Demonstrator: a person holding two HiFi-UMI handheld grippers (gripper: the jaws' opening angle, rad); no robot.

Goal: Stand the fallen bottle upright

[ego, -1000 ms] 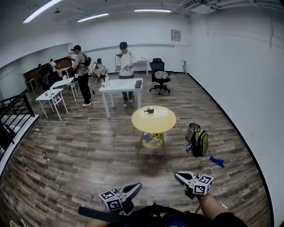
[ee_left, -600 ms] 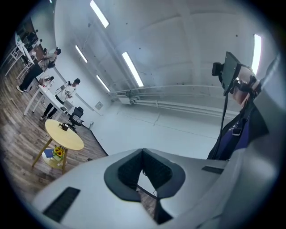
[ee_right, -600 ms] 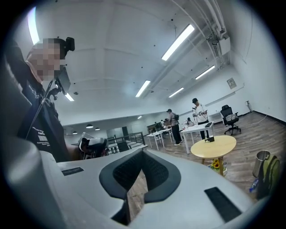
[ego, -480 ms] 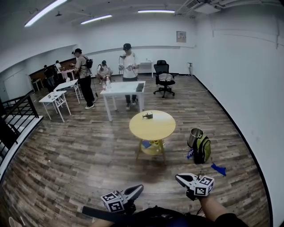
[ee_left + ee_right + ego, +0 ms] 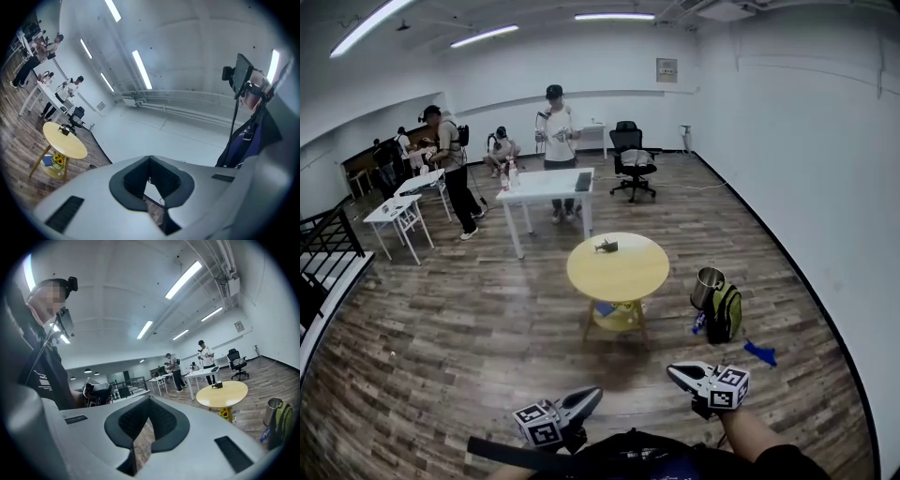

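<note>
The head view is noted shifted slightly; the round desk (image 5: 628, 272) now sits further left. The left tool (image 5: 591, 396) and right tool (image 5: 675, 370) are held low, jaws together, nothing clamped. The bottle cannot be identified in any view.

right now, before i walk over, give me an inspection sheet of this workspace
surface: round yellow table, far ahead
job's things: fallen bottle not made out; small dark item on the table, too small to tell
clutter: metal bin, green backpack, blue scrap on floor
grippers: left gripper and right gripper held low, tongs together, nothing between
cables: pale line by office chair, perhaps a cable
surroundings: people round a white table
</note>
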